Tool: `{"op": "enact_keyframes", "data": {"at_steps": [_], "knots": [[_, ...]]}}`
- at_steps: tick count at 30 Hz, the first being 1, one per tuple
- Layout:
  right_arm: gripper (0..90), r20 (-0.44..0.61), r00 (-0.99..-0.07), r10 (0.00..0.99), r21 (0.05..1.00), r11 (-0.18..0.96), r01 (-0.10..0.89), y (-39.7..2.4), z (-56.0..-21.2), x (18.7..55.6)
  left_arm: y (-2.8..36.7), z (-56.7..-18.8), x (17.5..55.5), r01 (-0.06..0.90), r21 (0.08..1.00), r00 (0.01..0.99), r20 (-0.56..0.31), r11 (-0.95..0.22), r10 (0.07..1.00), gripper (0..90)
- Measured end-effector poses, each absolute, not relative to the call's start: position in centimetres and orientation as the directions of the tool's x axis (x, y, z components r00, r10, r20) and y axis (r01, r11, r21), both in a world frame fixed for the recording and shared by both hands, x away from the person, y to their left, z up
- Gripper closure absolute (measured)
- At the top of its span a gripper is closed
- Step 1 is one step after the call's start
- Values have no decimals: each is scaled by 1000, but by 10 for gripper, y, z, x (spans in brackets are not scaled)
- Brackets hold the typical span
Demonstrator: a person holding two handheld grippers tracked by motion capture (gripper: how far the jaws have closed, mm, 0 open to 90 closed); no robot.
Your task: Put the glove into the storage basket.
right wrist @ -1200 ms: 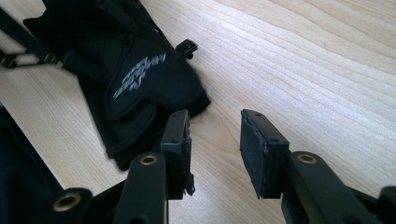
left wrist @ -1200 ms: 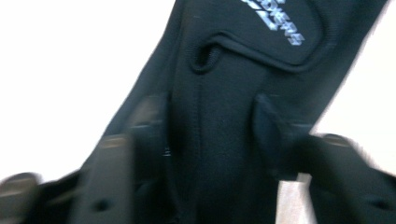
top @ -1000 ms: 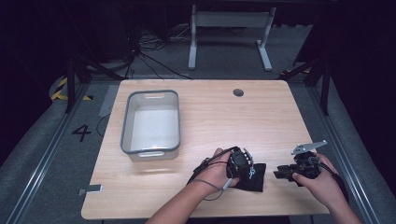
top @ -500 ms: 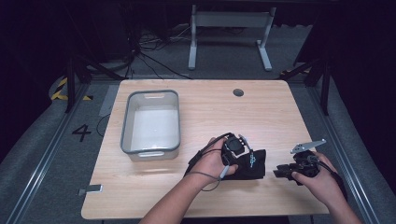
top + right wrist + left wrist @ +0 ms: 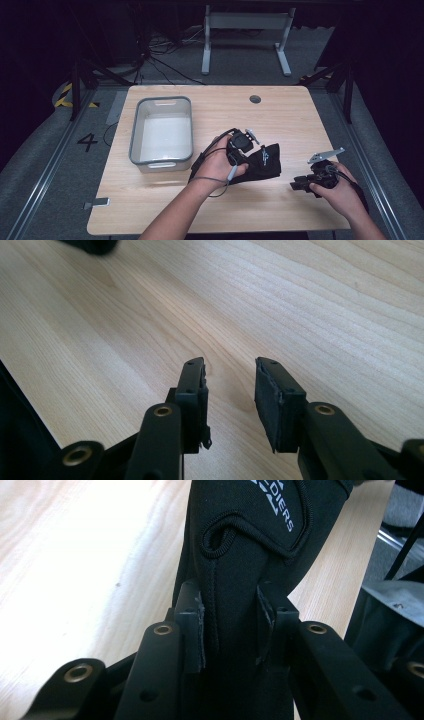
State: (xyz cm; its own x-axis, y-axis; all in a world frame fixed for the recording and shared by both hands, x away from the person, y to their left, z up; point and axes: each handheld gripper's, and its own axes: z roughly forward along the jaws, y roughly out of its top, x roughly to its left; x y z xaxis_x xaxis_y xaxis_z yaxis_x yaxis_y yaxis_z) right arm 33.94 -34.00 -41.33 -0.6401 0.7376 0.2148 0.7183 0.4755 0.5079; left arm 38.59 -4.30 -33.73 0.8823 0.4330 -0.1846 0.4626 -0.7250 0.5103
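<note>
A black fabric piece with white lettering lies partly on the wooden table, right of centre. My left gripper is shut on its upper end and holds that end raised off the wood. In the left gripper view both pads press the stitched fabric between them. My right gripper rests low at the table's right front, apart from the fabric. Its jaws have just been opening a little, and the right gripper stands open over bare wood with nothing between its pads.
A grey and white bin, with nothing in it, stands left of centre. A round cable hole sits near the far edge. A small metal bracket sticks out at the front left corner. Bare wood lies along the front.
My left hand has risen and moved away from me and leftward, drawing the fabric's end up with it. The right hand has stayed where it was.
</note>
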Motion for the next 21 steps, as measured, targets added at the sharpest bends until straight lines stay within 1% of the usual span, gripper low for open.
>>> {"op": "enact_keyframes", "data": {"at_steps": [7,10,13,14,21], "knots": [[660,220,-644,732,504,480,718,-339,-413,343,-30,-326,387,488,527,866,-188,-696,464,679],[660,220,-648,729,504,483,716,-338,-413,345,-21,-319,387,508,546,852,-207,-666,481,679],[660,222,-651,726,505,486,714,-336,-413,347,-14,-310,386,512,557,847,-200,-654,493,679],[660,222,-653,724,506,487,712,-335,-413,348,-8,-303,386,522,565,838,-196,-639,510,679],[651,223,-654,723,503,490,712,-333,-415,349,13,-288,391,552,588,807,-198,-591,556,679]]}}
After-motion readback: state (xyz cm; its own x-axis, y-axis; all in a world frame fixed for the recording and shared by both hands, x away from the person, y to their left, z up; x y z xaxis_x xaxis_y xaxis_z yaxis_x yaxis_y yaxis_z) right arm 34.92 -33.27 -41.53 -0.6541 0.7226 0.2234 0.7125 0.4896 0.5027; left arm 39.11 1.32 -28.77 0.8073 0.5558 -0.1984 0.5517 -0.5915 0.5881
